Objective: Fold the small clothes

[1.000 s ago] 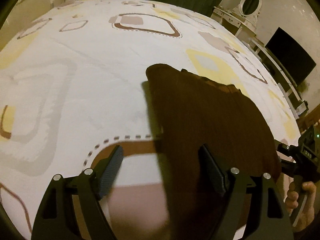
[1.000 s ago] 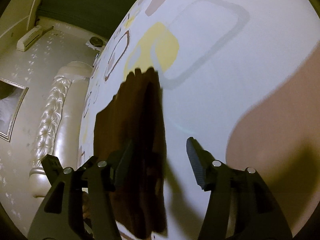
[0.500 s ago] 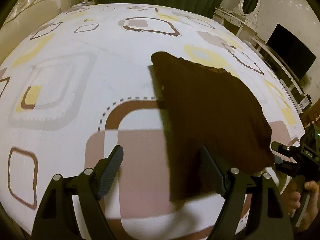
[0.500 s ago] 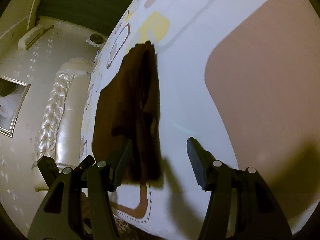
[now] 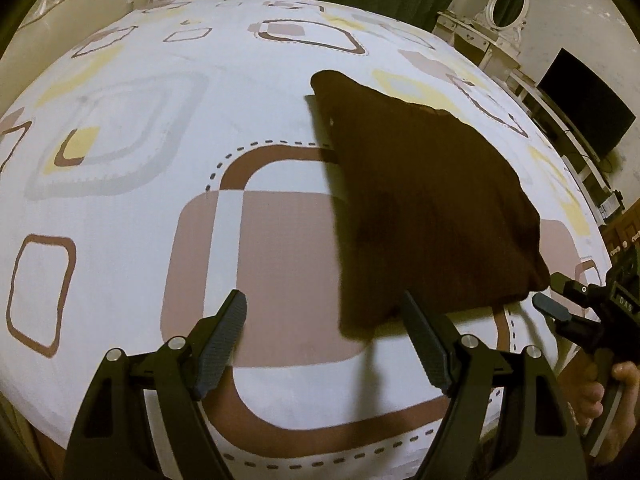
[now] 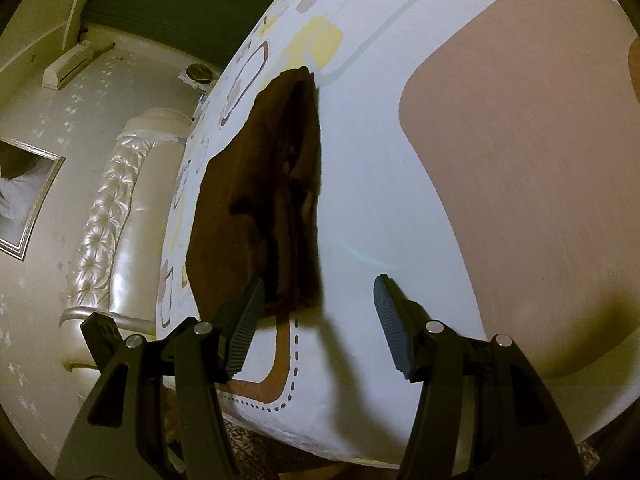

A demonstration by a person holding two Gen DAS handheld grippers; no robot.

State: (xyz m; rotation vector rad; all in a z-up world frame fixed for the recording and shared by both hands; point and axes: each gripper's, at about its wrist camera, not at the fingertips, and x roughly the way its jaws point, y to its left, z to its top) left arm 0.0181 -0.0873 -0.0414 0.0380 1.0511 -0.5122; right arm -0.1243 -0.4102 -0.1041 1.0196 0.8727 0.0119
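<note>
Both your jaws stand open, empty; the cloth [image 5: 424,208] lies folded on the bed [image 5: 160,120]; next, grip its near edge.

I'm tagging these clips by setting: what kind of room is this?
Most likely a bedroom. The brown garment lies on a bed with a patterned bedsheet and a tufted headboard; a dressing table with an oval mirror and a dark television stand along the wall.
</note>
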